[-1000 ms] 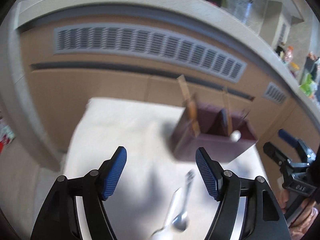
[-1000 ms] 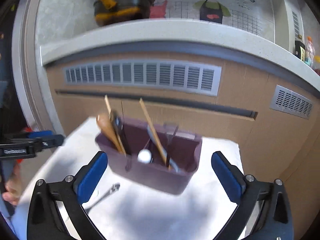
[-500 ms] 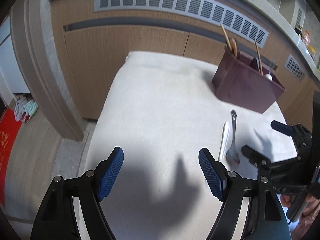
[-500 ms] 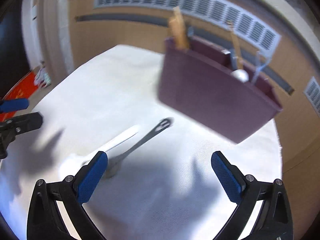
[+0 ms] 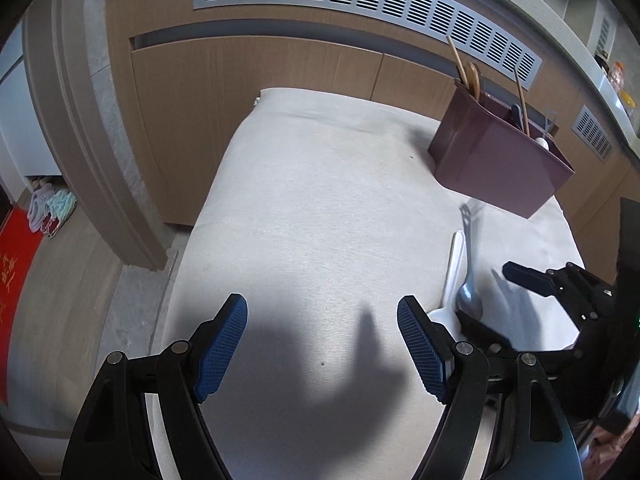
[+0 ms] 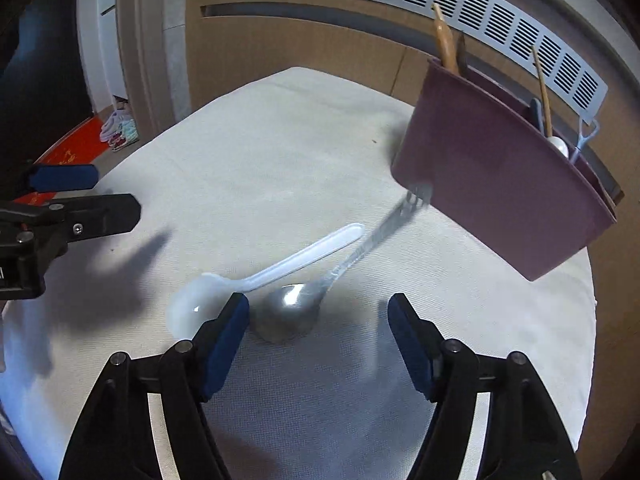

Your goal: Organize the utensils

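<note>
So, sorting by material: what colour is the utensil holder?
Dark maroon utensil holder, clearest in the right wrist view.

We lose the lower parts of the utensils standing in the maroon holder (image 6: 508,184) behind its near wall. The metal spoon (image 6: 292,304) blurs toward its far handle end. In the left wrist view the right gripper (image 5: 494,300) hides part of the white spoon (image 5: 454,268), and the right edge crops it.
</note>
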The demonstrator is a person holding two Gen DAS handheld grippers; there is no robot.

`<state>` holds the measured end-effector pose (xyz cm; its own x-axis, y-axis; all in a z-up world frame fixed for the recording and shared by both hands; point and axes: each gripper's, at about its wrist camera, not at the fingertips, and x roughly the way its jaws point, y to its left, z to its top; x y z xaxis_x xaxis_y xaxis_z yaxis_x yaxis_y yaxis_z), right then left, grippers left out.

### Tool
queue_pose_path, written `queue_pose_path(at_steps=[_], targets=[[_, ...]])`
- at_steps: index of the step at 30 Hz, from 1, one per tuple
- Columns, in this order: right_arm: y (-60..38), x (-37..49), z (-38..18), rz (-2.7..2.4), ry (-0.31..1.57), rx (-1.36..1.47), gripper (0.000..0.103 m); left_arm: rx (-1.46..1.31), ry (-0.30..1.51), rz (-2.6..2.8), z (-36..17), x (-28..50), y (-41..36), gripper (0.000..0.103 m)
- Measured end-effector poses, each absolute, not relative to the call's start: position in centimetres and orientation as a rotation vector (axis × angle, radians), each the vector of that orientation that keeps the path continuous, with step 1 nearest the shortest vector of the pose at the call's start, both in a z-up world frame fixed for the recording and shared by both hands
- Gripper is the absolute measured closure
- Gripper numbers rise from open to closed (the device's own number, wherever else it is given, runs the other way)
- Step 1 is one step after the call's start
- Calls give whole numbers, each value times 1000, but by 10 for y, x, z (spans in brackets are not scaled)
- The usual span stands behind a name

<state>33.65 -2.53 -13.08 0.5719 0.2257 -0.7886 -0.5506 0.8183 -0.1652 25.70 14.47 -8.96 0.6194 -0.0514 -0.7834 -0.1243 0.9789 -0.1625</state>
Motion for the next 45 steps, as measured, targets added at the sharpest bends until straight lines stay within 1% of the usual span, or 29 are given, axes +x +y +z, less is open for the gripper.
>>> queue_pose_path(at_steps=[2, 3, 5, 6, 7, 13, 25, 28, 29, 30, 32, 33, 35, 37, 39, 42, 43, 44, 45], targets=[[-26, 336, -132, 469, 836, -415, 35, -200, 905, 42, -88, 258, 141, 25], [-26, 336, -131, 475, 835, -414, 38, -196, 907, 42, -87, 258, 139, 25], [-28, 336, -131, 501, 843, -402, 54, -185, 910, 40, -85, 258, 135, 25], [-31, 336, -131, 510, 852, -391, 70, -179, 911, 37, -85, 259, 133, 25], [-35, 336, -130, 515, 863, -385, 78, -173, 912, 33, -84, 260, 131, 25], [-75, 328, -126, 486, 879, -347, 84, -152, 917, -12, -82, 264, 116, 24], [-169, 323, -128, 331, 919, -244, 87, 24, 951, -192, -104, 264, 63, 24], [-186, 325, -132, 289, 930, -212, 87, 48, 971, -144, -112, 270, 60, 29], [-191, 326, -132, 290, 933, -190, 86, 45, 978, -132, -115, 272, 60, 32], [-193, 326, -132, 287, 937, -177, 83, 42, 973, -128, -115, 272, 59, 33], [-197, 327, -133, 290, 946, -156, 82, 38, 973, -122, -114, 271, 59, 35], [-198, 327, -133, 296, 951, -149, 77, 36, 975, -123, -114, 271, 59, 35], [-198, 327, -133, 318, 960, -116, 60, 29, 986, -139, -114, 273, 56, 35], [-197, 327, -135, 376, 979, -57, 26, 26, 994, -164, -113, 271, 51, 35], [-193, 325, -138, 399, 989, -20, 13, 21, 998, -193, -111, 269, 45, 35], [-188, 327, -140, 425, 1002, 12, 0, -13, 1008, -257, -109, 267, 38, 35], [-187, 328, -140, 419, 1002, 11, 0, -33, 1011, -281, -108, 266, 36, 35], [-186, 327, -141, 414, 1002, 11, 0, -45, 1013, -304, -108, 266, 34, 39], [-186, 329, -142, 410, 1003, 12, 0, -61, 1014, -321, -107, 266, 33, 46]])
